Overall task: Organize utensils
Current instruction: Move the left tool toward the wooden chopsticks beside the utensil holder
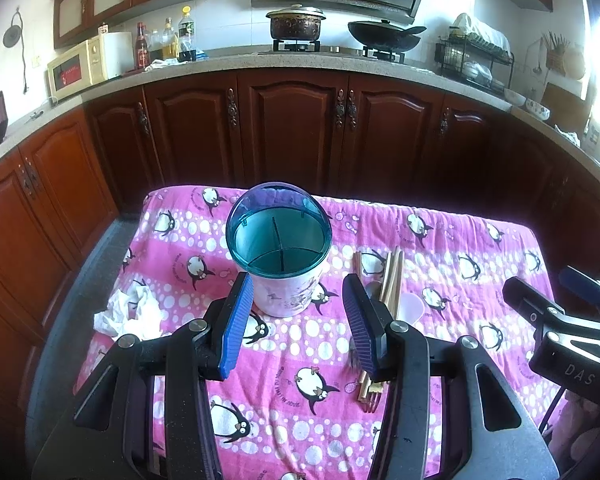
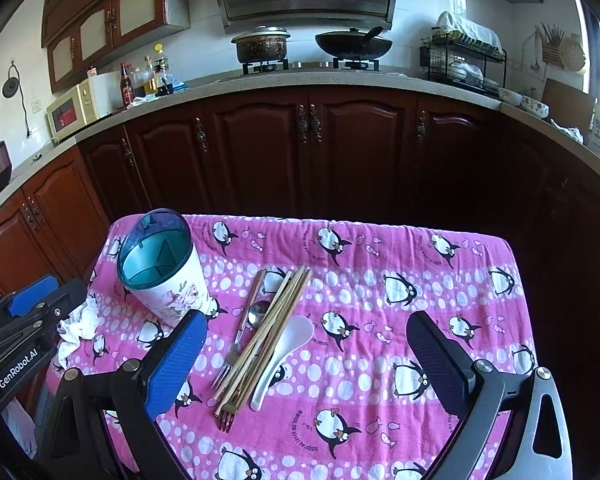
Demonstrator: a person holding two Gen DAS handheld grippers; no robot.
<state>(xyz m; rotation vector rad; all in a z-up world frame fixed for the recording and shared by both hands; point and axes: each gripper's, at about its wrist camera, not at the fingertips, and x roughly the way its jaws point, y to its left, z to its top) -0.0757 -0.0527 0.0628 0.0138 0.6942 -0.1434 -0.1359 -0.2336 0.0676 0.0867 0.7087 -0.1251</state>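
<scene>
A white utensil holder [image 1: 284, 280] [image 2: 172, 292] with a teal divided insert stands upright on the pink penguin cloth. Right of it lies a pile of utensils: several wooden chopsticks [image 2: 268, 332] [image 1: 392, 280], a metal spoon [image 2: 258, 314], two forks [image 2: 225, 364] and a white plastic spoon [image 2: 286, 354] [image 1: 410, 308]. My left gripper [image 1: 296, 280] is open just in front of the holder, nothing between its fingers. My right gripper [image 2: 306, 320] is open wide above the near end of the pile, holding nothing.
A crumpled white tissue [image 1: 130, 314] [image 2: 78, 328] lies at the cloth's left edge. The cloth-covered table [image 2: 440, 280] ends in dark cabinets behind it. The counter beyond carries a pot [image 1: 296, 22], a wok [image 1: 384, 36] and a dish rack [image 1: 474, 58].
</scene>
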